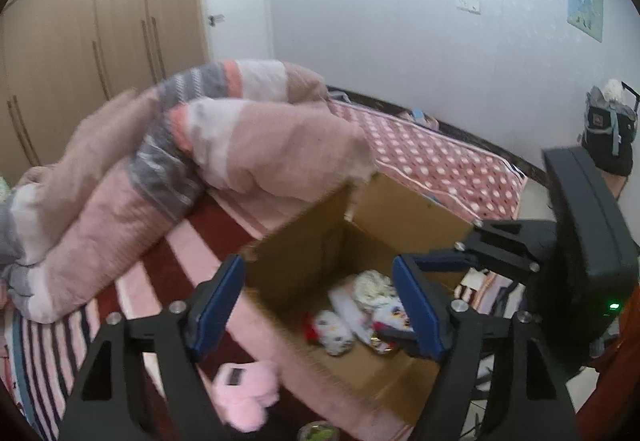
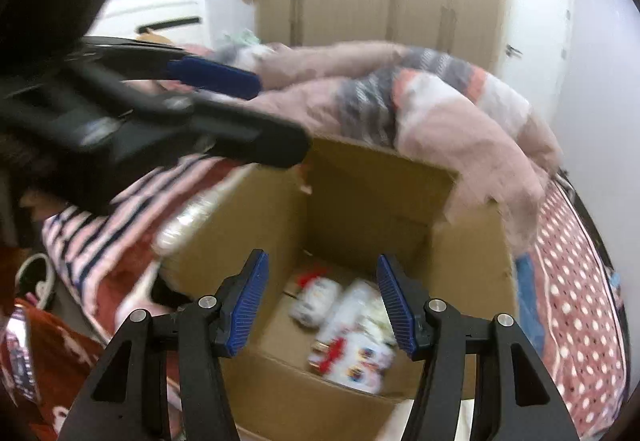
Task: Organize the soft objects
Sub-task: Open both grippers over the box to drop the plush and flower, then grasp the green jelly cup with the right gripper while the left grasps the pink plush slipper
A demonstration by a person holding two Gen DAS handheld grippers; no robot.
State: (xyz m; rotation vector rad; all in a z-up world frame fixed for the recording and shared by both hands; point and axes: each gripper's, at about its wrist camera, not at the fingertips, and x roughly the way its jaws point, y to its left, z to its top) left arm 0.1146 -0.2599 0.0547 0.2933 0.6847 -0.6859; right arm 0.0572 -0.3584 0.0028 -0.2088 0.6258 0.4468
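**Both claws released above the open cardboard box**

The left claw (image 1: pixel 320 305) stands released, its blue pads (image 1: pixel 218 305) spread wide with nothing between them. Straight ahead of it and a little below sits the open cardboard box (image 1: pixel 304 241) on the bed (image 1: pixel 440 157). Between and just beyond the pads, at the bottom of the box, lie the rolled soft items (image 1: pixel 340 325), white with red and dark prints, bunched together; a cream knitted piece (image 1: pixel 374 283) lies just behind them. Below the left pad, outside the box, a pink fluffy item (image 1: pixel 244 397) rests on the striped bed cover (image 1: pixel 168 253). Farther off, up and to the left of the claw, a pink and grey quilt (image 1: pixel 200 145) is heaped, one corner reaching the box's far flap.

The right claw (image 2: pixel 320 305) is also released, its jaws moderately parted and empty. It points down into the same cardboard box (image 2: pixel 360 193), where the soft items (image 2: pixel 348 325) lie directly past its pads (image 2: pixel 394 305). The left claw (image 2: pixel 224 97) crosses the upper left of this view, blurred, above the box's near-left edge. The quilt (image 2: pixel 440 109) drapes over the box's far right corner. The two claws are near each other, not touching.
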